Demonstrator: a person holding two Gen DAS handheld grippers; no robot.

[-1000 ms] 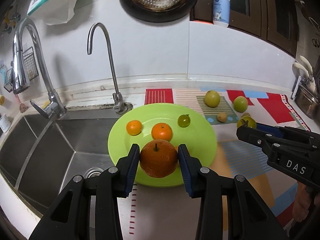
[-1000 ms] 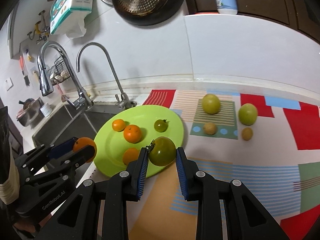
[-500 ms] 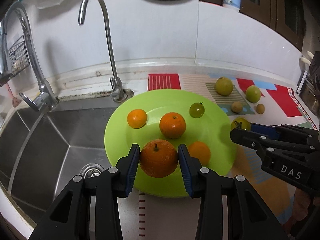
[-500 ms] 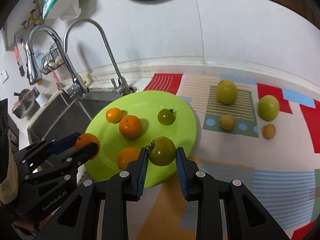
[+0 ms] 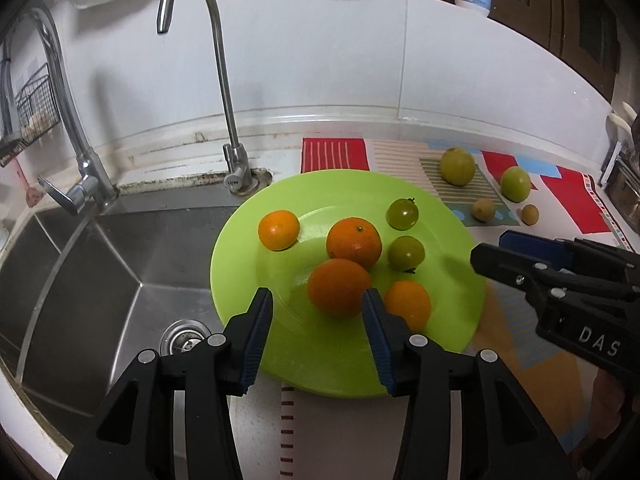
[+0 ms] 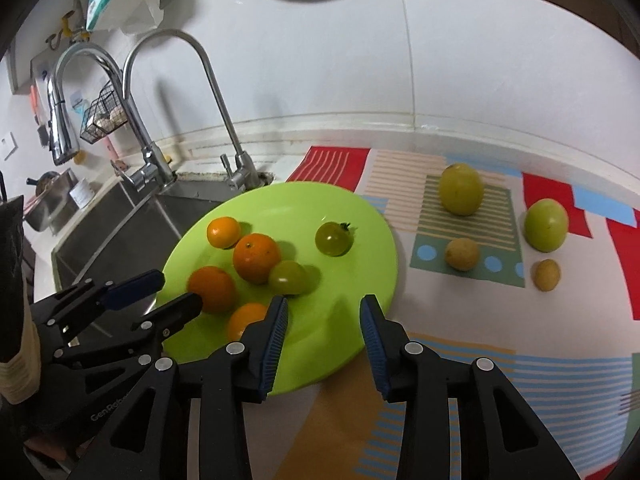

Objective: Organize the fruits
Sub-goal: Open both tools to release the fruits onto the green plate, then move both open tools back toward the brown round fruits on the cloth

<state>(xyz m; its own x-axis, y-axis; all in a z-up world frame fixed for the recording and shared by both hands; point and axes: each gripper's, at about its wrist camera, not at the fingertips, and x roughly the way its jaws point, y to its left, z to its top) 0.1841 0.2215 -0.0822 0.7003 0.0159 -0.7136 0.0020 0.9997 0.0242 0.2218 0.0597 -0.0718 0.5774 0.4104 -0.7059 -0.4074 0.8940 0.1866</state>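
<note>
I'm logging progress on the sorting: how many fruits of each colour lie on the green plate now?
Orange fruits on the green plate: 4
Green fruits: 2
Total: 6

A lime-green plate (image 5: 448,320) sits partly over the sink's edge, holding six fruits: a small orange (image 5: 279,229) at the back left, a larger orange (image 5: 353,243) mid-plate, another orange (image 5: 339,287) touching it in front, a fourth (image 5: 407,304) at front right, and two green tomatoes (image 5: 402,213) (image 5: 406,253). On the patterned mat lie two bigger green fruits (image 6: 461,189) (image 6: 546,224) and two small brownish ones (image 6: 462,254) (image 6: 547,275), apart.
</note>
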